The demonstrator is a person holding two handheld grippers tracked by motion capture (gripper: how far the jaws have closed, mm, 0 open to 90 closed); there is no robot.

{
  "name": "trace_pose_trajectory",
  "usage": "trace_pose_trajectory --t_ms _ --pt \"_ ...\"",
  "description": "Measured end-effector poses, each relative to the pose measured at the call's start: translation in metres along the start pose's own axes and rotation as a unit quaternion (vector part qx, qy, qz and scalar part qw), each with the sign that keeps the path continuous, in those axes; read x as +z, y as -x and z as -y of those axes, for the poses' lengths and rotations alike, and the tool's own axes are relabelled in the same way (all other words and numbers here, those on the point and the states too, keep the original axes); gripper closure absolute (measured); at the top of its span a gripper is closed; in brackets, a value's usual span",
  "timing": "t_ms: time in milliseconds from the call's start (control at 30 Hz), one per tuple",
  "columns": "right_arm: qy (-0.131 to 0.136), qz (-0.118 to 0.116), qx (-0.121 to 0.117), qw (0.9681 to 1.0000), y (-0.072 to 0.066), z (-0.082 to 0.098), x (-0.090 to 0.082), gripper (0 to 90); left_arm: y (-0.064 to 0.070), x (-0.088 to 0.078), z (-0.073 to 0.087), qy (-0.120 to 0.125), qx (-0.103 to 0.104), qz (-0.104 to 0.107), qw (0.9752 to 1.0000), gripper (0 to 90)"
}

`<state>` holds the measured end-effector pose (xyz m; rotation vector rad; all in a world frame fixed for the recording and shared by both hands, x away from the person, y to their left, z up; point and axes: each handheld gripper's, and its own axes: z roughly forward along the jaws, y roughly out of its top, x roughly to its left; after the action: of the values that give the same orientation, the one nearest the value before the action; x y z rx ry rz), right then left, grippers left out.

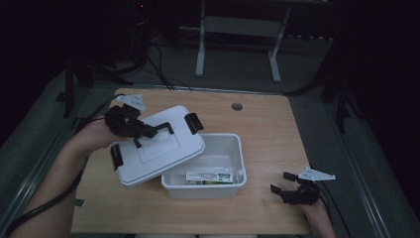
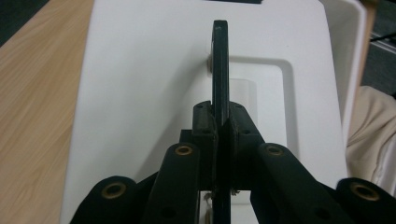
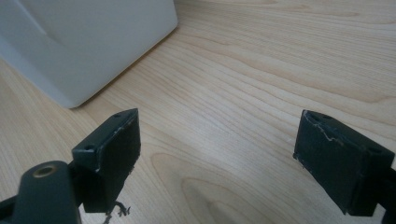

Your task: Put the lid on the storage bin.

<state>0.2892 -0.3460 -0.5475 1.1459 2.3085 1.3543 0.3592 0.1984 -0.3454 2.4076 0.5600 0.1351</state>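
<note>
Left gripper [image 1: 148, 131], left of centre, pinches the thin black handle [image 2: 220, 70] of the smooth white plastic lid [image 1: 163, 148], held tilted over the rectangular white bin [image 1: 237, 153] at centre. Lower right, the right gripper [image 1: 282, 182] rests with jaws spread on the wood-grain table [image 1: 277, 129].

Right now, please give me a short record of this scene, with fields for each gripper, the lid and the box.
left gripper: shut on the lid's black handle
lid: white, lifted and tilted, partly over the box's left side
box: white, open, on the wooden table
box contents: a flat packet, label unreadable
right gripper: open, holds nothing, low over the table right of the box
</note>
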Motion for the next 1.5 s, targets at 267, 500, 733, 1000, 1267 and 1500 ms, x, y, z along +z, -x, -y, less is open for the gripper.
trace_pose_trajectory --t_ms 267,500,733,1000,1267,1500 --pt "-0.002 -0.002 -0.001 1.0000 -0.001 0.001 0.001 14.2 0.015 0.029 -0.035 -0.007 0.042 0.034 0.9985 83.5" --pt "-0.002 -0.002 0.000 1.0000 -0.001 0.000 0.001 14.2 0.025 0.045 -0.056 -0.015 0.070 0.055 0.9959 83.6" --pt "0.000 -0.005 -0.001 1.0000 0.000 0.000 0.001 14.2 0.036 0.067 -0.078 -0.033 0.105 0.081 0.9907 83.5" --pt "-0.002 -0.007 -0.003 1.0000 0.000 0.000 0.001 14.2 0.043 0.085 -0.087 -0.048 0.127 0.098 0.9859 83.5" --pt "-0.002 -0.008 -0.002 1.0000 0.000 0.001 0.001 14.2 0.042 0.101 -0.088 -0.069 0.133 0.100 0.9837 83.4" --pt "-0.007 -0.008 -0.004 0.9999 -0.001 0.002 0.002 14.2 0.042 0.107 -0.090 -0.078 0.142 0.097 0.9820 83.4"
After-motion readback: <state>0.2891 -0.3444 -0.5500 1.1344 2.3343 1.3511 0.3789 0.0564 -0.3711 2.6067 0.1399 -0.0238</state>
